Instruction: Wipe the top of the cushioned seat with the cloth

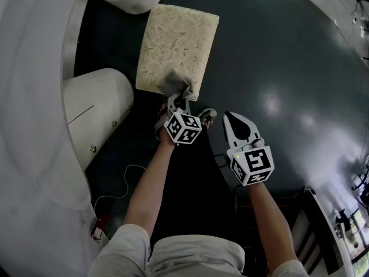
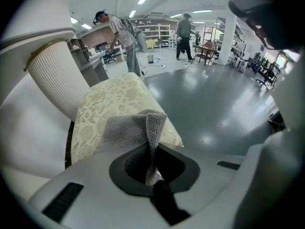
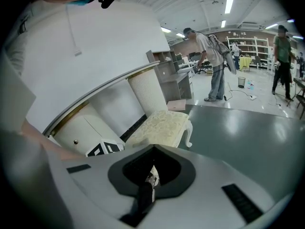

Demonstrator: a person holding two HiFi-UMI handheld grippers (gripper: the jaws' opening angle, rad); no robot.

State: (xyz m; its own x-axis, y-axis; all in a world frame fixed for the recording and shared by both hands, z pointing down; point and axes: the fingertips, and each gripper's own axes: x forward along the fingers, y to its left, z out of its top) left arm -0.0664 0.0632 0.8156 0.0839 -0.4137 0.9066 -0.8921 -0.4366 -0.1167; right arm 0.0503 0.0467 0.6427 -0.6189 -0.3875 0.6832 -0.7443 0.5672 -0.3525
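1. My left gripper [image 1: 181, 97] was clenched on the grey cloth [image 1: 174, 84].
2. The cloth lay on the near edge of the cushioned seat [image 1: 176, 39].
3. My right gripper [image 1: 233, 119] hung over the dark floor [image 1: 277, 68], jaws together, empty.

- Cushioned seat [image 1: 176, 39]: cream woven upholstery with a raised leaf-and-flower pattern and a faint sheen.
- Cloth [image 2: 125, 132]: grey, soft, matt, with a coarse looped pile that shows along its fold.
- Floor [image 1: 288, 68]: dark grey, smooth and glossy, mirroring the ceiling lights.
- Cabinet [image 1: 29, 97], left: smooth white finish. Its rounded column [image 1: 95, 97] is finely ribbed and carries small brass-coloured studs [image 1: 93, 149].
- Left gripper [image 1: 183, 97] and right gripper [image 1: 229, 117]: pale grey matt plastic shells with black matt jaw linings.
- Marker cubes [image 1: 183, 127]: printed black on white.
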